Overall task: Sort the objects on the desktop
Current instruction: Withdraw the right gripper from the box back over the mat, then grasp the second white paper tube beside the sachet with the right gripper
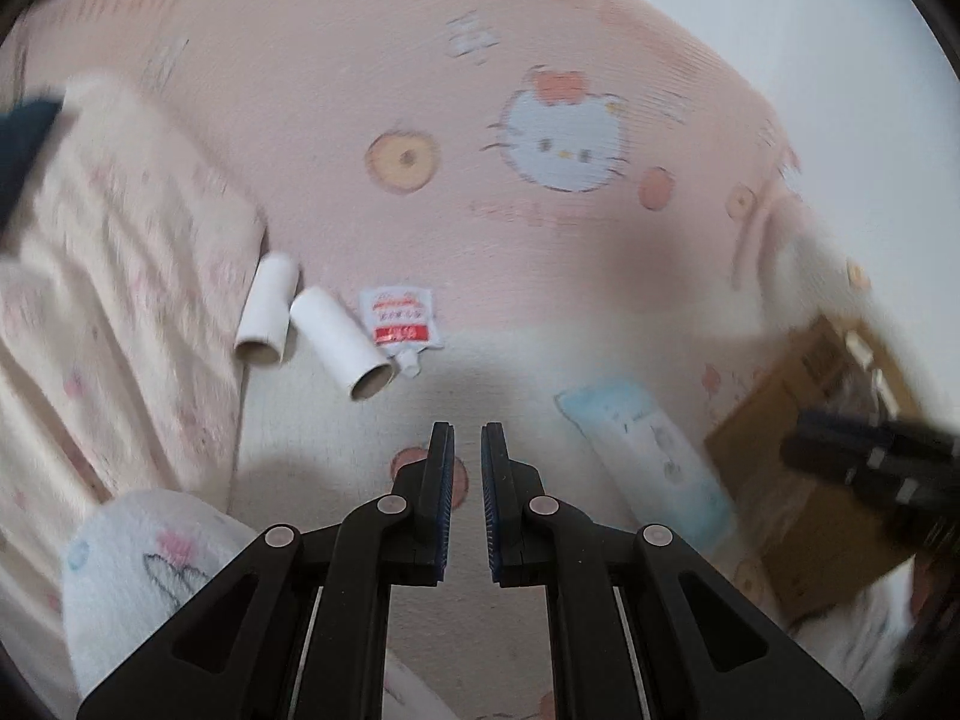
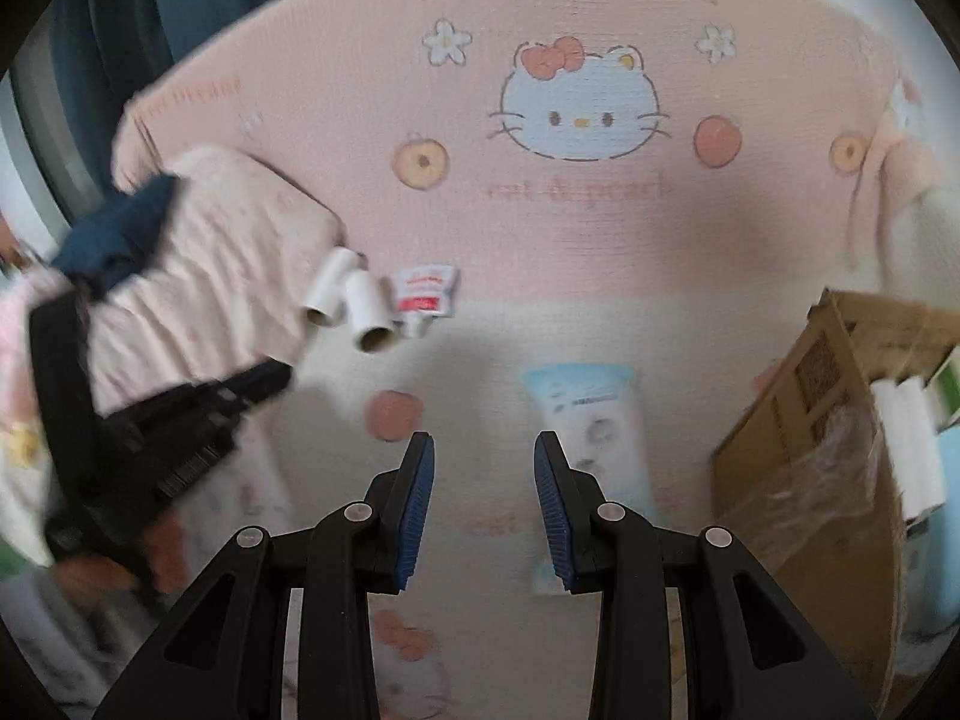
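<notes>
Two white cardboard tubes (image 1: pixel 321 327) lie side by side on the pink cat-print sheet (image 1: pixel 420 90), with a small white and red sachet (image 1: pixel 401 321) just right of them. A light blue wipes pack (image 1: pixel 651 450) lies to the right. My left gripper (image 1: pixel 467 432) hovers above the sheet below the tubes, jaws a narrow gap apart, empty. My right gripper (image 2: pixel 485 441) is open and empty just left of the wipes pack (image 2: pixel 591 420). The tubes (image 2: pixel 354 306) and sachet (image 2: pixel 425 294) lie further ahead on the left.
A brown cardboard box (image 2: pixel 840 414) with several items inside stands at the right, also in the left wrist view (image 1: pixel 804 480). A folded pale blanket (image 1: pixel 120 270) with dark blue cloth (image 2: pixel 114 234) lies at the left. The left gripper (image 2: pixel 180 432) shows blurred at the left.
</notes>
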Demonstrator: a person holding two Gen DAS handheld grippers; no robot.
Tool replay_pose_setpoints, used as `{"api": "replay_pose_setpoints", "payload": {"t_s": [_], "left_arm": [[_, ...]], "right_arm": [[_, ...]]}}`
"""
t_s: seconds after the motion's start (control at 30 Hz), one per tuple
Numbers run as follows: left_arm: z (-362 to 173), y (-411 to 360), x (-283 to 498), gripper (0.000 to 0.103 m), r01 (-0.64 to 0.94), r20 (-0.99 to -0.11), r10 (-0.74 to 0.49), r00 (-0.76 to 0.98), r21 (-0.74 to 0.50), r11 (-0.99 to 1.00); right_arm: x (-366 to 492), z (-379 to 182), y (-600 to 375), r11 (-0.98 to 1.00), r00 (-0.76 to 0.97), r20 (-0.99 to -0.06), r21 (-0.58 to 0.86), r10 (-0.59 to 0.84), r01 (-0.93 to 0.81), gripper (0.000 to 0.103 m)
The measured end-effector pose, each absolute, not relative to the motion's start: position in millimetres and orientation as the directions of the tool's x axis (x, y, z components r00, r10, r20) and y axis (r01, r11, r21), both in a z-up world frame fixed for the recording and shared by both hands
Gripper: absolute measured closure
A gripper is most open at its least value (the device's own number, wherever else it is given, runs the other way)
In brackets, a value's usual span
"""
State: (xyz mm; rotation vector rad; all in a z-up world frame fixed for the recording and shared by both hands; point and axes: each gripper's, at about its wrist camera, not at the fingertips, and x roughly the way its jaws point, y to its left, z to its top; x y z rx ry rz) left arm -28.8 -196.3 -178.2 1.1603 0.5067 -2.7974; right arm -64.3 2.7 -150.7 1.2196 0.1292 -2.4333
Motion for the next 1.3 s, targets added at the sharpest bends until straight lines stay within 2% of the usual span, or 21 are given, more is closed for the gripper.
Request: {"api": "replay_pose_setpoints", "payload": {"t_s": [0.07,0.23,0.5,0.63,0.73,0.8,0.87,1.2,1.27,1.3], "left_arm": [[-186.7,-215.7,-34.9,0.093,0.241,-0.708,0.081,-0.702,-0.343,-0.908],[-203.9,-262.7,-52.1,0.093,0.358,-0.722,0.093,-0.685,-0.445,-0.821],[-228.3,-308.2,-84.5,0.091,0.441,-0.722,0.158,-0.673,-0.564,-0.698],[-241.2,-312.3,-100.1,0.09,0.433,-0.718,0.232,-0.656,-0.61,-0.664],[-242.2,-308.4,-108.2,0.08,0.44,-0.736,0.204,-0.646,-0.577,-0.688],[-245.4,-309.1,-113.7,0.064,0.433,-0.727,0.22,-0.651,-0.593,-0.679],[-252.5,-312.8,-120.7,0.058,0.435,-0.722,0.252,-0.645,-0.618,-0.655],[-288.2,-334.5,-136.6,0.057,0.549,-0.742,0.309,-0.595,-0.656,-0.518],[-294.7,-337.1,-140.0,0.057,0.555,-0.733,0.336,-0.592,-0.673,-0.489],[-296.5,-338.6,-140.3,0.057,0.56,-0.73,0.34,-0.592,-0.677,-0.478]], "right_arm": [[-66.5,-155.3,-11.5,-0.912,-0.55,-0.794,0.014,-0.259,0.41,0.072],[-77.0,-164.1,-37.2,-0.895,-0.543,-0.81,-0.052,-0.222,0.443,0.072],[-114.3,-178.7,-70.9,-0.887,-0.494,-0.816,0.047,-0.299,0.459,0.072],[-132.5,-187.7,-88.6,-0.88,-0.479,-0.818,0.068,-0.319,0.469,0.072],[-146.9,-194.7,-103.0,-0.875,-0.47,-0.822,0.067,-0.321,0.48,0.072],[-156.9,-198.8,-109.8,-0.868,-0.446,-0.823,0.11,-0.353,0.485,0.072],[-168.1,-203.8,-117.6,-0.862,-0.424,-0.822,0.148,-0.38,0.485,0.072],[-200.1,-236.5,-169.8,-0.768,-0.319,-0.846,0.154,-0.428,0.622,0.071],[-205.3,-242.2,-177.0,-0.753,-0.3,-0.846,0.167,-0.441,0.636,0.069],[-208.1,-245.6,-181.4,-0.75,-0.292,-0.849,0.17,-0.441,0.64,0.062]]}}
